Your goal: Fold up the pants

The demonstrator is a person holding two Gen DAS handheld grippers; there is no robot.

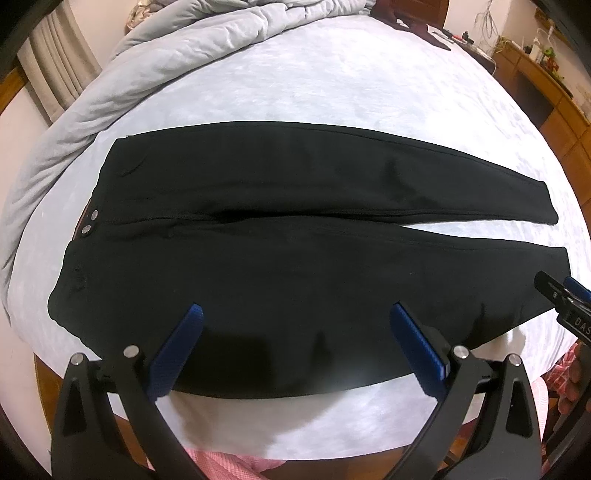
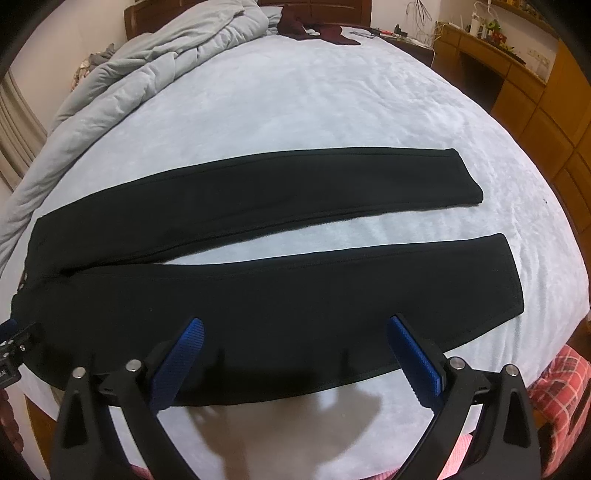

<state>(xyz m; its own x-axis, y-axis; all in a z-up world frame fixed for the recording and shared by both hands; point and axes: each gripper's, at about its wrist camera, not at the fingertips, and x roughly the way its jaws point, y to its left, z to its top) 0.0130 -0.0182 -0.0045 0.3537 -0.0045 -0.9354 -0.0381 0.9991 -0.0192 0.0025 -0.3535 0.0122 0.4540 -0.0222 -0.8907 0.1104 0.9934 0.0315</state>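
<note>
Your black pants point(image 1: 258, 236) lie flat across a bed point(image 1: 351, 85) covered in a pale grey-blue sheet, waistband to your left, both legs running right with a thin wedge of sheet between them. A rumpled grey comforter point(image 1: 155, 48) is heaped along the far left of the bed, and a dark red garment point(image 2: 317, 27) sits at the far edge. Wooden cabinets point(image 2: 524, 92) with small clutter on top line the right wall. Your left gripper point(image 1: 295, 314) and right gripper point(image 2: 295, 328) both hover over the near leg, blue-padded jaws spread wide, holding nothing. Pink plaid fabric point(image 2: 557, 384) shows near you.
</note>
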